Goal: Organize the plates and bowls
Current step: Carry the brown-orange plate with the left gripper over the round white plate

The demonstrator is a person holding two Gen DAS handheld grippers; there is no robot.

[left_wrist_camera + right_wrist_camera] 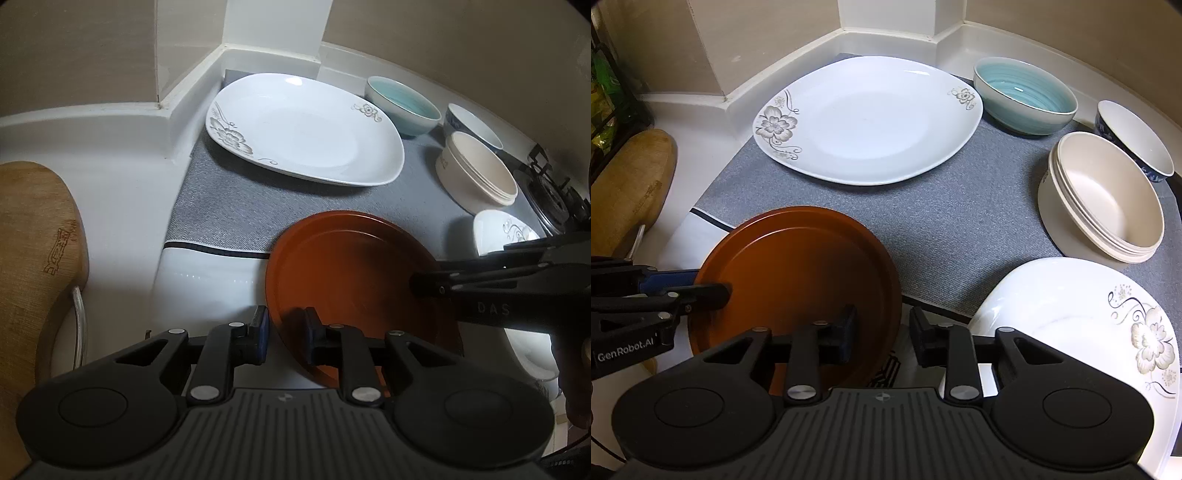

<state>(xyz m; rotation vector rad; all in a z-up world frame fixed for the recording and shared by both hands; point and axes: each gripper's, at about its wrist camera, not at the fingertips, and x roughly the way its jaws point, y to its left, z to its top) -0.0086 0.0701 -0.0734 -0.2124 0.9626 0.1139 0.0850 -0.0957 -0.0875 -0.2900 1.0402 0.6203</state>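
Observation:
A round brown plate [347,273] [798,273] lies at the near edge of the grey mat [229,206] [942,229], partly over the white counter. My left gripper [286,332] is open and straddles the plate's near-left rim, with a thin gap beside the pads. In the right wrist view the left gripper [698,284] reaches in from the left over that rim. My right gripper [882,332] is open around the plate's right rim, one finger inside the plate and one outside, not pressing. The right gripper [424,284] enters the left wrist view from the right.
On the mat are a large white flowered square plate [868,122], a teal bowl [1027,96], a blue-and-white bowl [1134,140], stacked cream bowls [1104,199] and a second flowered plate [1071,317]. A wooden board [33,240] stands left; a stove burner [554,199] is right.

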